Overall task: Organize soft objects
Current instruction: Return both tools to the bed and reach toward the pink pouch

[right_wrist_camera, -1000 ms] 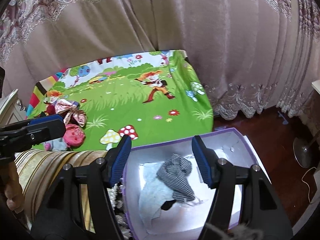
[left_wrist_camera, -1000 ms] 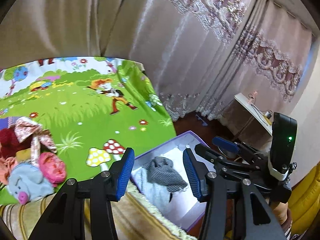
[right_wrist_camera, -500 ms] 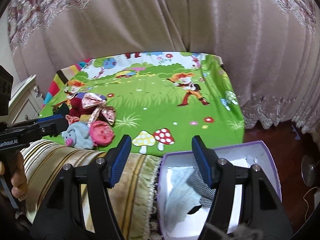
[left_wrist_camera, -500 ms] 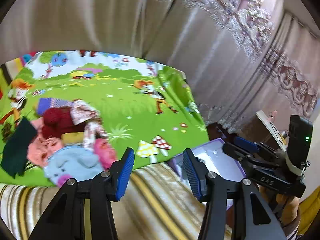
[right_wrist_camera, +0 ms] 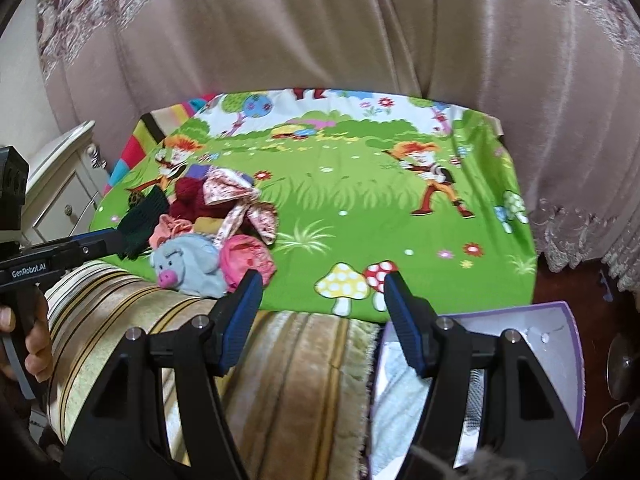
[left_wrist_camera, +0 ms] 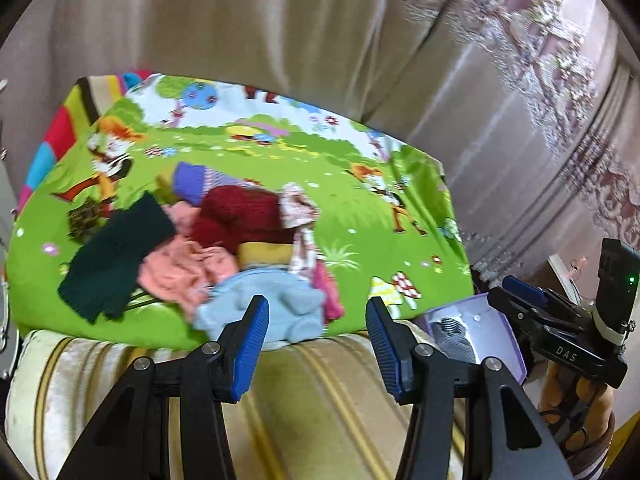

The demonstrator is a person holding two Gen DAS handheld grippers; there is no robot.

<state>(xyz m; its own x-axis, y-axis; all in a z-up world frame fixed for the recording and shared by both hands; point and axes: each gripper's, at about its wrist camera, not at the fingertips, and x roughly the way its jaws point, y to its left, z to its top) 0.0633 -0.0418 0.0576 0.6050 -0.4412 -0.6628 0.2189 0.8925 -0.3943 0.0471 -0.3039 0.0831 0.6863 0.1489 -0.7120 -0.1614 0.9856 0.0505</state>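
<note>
- A heap of soft objects [left_wrist_camera: 224, 248] lies on a bed covered by a bright green cartoon sheet [left_wrist_camera: 360, 216], just ahead of the left hand-held gripper [left_wrist_camera: 316, 332] and ahead and to the left of the right hand-held gripper [right_wrist_camera: 322, 316].
- Nearest in the heap is a pale blue plush pig [right_wrist_camera: 188, 260] with a pink snout, touching a pink pouch [right_wrist_camera: 248, 258]. Behind them sit a dark red knit [left_wrist_camera: 240, 216], a floral bow [right_wrist_camera: 236, 196], peach fabric [left_wrist_camera: 184, 268] and a dark green knit [left_wrist_camera: 116, 256].
- A purple-rimmed white box [right_wrist_camera: 560, 320] stands on the floor beside the bed, below and to the right of the right hand-held gripper. It already holds a checked cloth [left_wrist_camera: 456, 332] and some pale fabric.
- Both hand-held grippers stand moderately wide and empty; nothing is between their blue pads.
- A striped gold blanket [right_wrist_camera: 280, 360] covers the bed edge directly beneath both hand-held grippers.
- Risk, as a judgement: the items overlap, so closing on the pig could also pinch the pouch or drag the bow's ribbon along. A shallow pinch on loose plush could slip during the carry to the box.
- Compared with a second ago, both views have swung left: the box then sat centred between the pads, and the heap was at the far left edge. Now the heap is central and the box is off to the right.
</note>
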